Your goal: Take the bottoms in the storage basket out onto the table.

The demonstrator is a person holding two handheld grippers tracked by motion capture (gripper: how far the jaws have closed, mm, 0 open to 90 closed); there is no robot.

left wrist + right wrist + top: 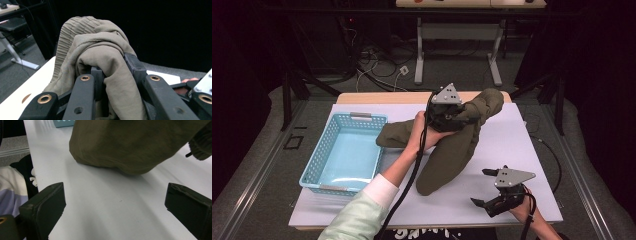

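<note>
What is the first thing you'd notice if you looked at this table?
The big olive-green garment sprawled across the middle of the white table, with the left gripper pinching a bunched fold of it at the far side. Next, the light blue basket on the table's left, and the right gripper with its jaws wide apart near the front right corner.

The soft olive-green cloth garment [447,155] is one plain colour with no print; in the left gripper view its bunched cloth [100,50] looks paler, a greyish khaki, and one part has fine ribbed pleats. The rectangular plastic basket [343,152] is light turquoise, its walls a lattice of small holes. The worktop [497,150] is pale lilac-white over a light wood edge. The left claw [449,116] is black with a grey three-cornered plate and brass-coloured rivets; the right claw [486,189] is black and grey too. The person's sleeve [357,215] is pale mint green with a white cuff.
</note>
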